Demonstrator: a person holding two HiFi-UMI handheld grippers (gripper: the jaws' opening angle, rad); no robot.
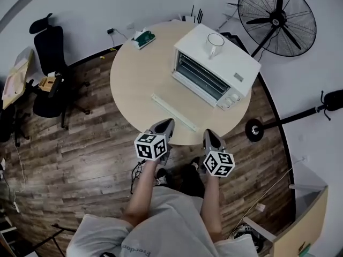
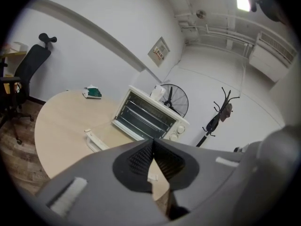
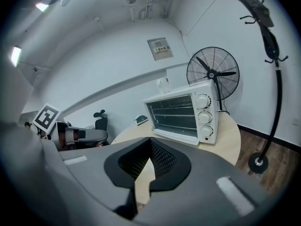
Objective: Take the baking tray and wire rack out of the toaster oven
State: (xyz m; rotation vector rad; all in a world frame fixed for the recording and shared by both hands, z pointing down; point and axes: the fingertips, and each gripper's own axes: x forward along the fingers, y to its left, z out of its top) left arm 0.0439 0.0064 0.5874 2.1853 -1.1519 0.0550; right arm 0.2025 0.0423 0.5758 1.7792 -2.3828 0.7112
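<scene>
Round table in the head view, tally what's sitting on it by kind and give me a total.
toaster oven: 1
white cup on top of it: 1
long white bar in front of it, perhaps its door handle: 1
green and white item at the far edge: 1
Total: 4

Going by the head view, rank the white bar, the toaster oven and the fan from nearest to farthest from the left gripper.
1. The white bar, on the table just ahead of the left gripper.
2. The toaster oven, farther back on the table's right side.
3. The fan, beyond the table, behind the oven.
</scene>
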